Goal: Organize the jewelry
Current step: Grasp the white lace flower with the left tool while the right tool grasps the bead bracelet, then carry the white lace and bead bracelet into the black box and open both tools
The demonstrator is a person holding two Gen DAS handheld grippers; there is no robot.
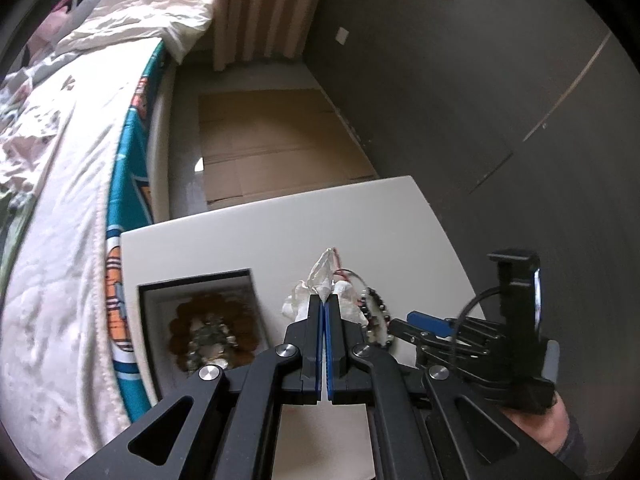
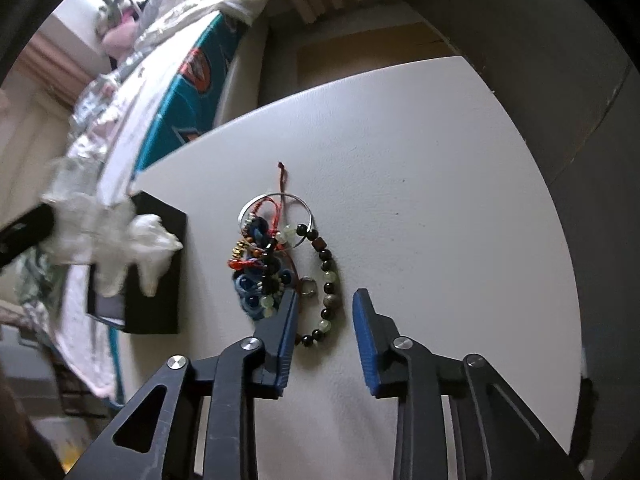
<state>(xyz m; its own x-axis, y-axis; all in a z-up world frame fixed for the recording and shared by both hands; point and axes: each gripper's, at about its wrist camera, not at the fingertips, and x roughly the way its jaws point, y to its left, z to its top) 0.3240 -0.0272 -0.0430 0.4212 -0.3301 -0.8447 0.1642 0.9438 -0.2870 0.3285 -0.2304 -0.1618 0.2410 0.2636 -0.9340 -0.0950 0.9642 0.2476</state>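
We've got the left gripper clamped on crumpled white tissue, clearing it so the part-open right gripper, empty, straddles the black-and-green beaded bracelet.

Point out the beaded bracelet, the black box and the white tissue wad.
beaded bracelet (image 2: 329,276), right wrist view, on a pale bead.
black box (image 2: 160,280), right wrist view, on its dark side.
white tissue wad (image 1: 324,270), left wrist view, above the fingertips.

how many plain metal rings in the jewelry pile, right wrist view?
2: a large thin silver hoop at the pile's far end, and a small ring beside the beaded bracelet. More may be hidden under the tangle.
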